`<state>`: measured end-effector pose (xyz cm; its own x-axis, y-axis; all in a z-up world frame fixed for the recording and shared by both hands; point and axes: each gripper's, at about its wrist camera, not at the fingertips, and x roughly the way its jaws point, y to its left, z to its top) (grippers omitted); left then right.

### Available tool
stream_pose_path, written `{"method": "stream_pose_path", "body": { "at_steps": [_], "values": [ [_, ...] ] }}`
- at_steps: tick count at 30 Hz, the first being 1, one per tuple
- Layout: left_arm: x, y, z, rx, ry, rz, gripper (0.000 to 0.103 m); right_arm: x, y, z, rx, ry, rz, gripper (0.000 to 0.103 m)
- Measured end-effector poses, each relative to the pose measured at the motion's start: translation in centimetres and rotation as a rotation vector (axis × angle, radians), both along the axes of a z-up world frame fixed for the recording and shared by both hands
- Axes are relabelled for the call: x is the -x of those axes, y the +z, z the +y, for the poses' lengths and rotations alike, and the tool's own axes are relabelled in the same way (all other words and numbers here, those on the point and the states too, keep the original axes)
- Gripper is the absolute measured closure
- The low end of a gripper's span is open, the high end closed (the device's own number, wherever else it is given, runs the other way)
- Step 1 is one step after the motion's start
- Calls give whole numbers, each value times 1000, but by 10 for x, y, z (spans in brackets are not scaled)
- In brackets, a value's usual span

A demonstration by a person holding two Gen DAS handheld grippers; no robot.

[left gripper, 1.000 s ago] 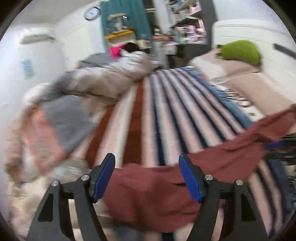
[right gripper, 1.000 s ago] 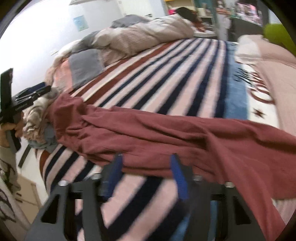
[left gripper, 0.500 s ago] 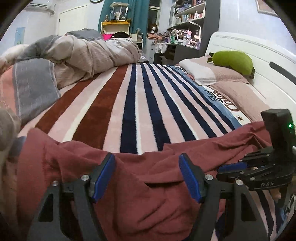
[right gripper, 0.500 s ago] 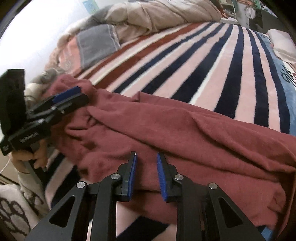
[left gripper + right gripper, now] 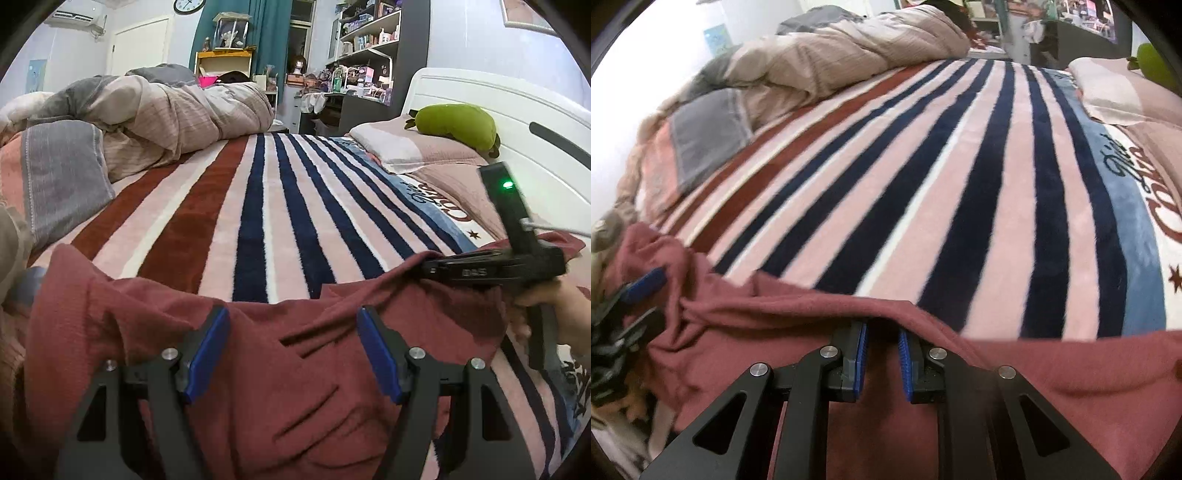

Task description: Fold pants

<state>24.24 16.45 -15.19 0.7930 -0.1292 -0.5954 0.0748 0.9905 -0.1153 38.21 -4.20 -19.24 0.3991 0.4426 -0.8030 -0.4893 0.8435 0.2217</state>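
Observation:
The dark red pants (image 5: 295,354) lie crumpled along the near edge of the striped blanket (image 5: 258,206). My left gripper (image 5: 293,321) is open, its blue pads wide apart just above the cloth. In the left wrist view my right gripper (image 5: 436,264) reaches in from the right at the pants' far edge. In the right wrist view my right gripper (image 5: 881,332) has its jaws narrowed to a small gap with the tips tucked under a fold of the pants (image 5: 1015,369). The left gripper (image 5: 642,282) shows at the left against the cloth.
A rumpled beige and grey duvet (image 5: 155,110) is heaped at the far left of the bed. Pillows (image 5: 399,147) and a green plush (image 5: 458,123) lie by the white headboard (image 5: 517,110) on the right. Shelves and a desk stand beyond the bed.
Both grippers have pushed forward and lower onto the pants. The right gripper has narrowed from open to a small gap and now sits under a fold at the cloth's edge. The left stays open.

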Motion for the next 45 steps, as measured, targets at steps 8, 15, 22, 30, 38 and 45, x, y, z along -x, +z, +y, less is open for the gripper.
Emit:
{"method": "stream_pose_path", "body": {
  "at_steps": [8,15,22,30,38,45],
  "values": [
    [-4,1,-7,-12,-4,1,35,-26,4,-17,-82,-54,72,92],
    [-4,26,-38,1,-91,-13,35,52,65,-97,-50,-42,17,64],
    [-39,47,-94,1,-257,18,30,134,70,-201,131,-169,-30,56],
    [-47,17,-109,14,-369,63,30,164,24,-212,296,-187,-74,56],
    [-40,7,-115,-10,-398,52,30,150,4,-216,492,-128,-56,46],
    [-44,-1,-115,-16,-392,80,30,164,1,-213,635,-105,-94,48]
  ]
}}
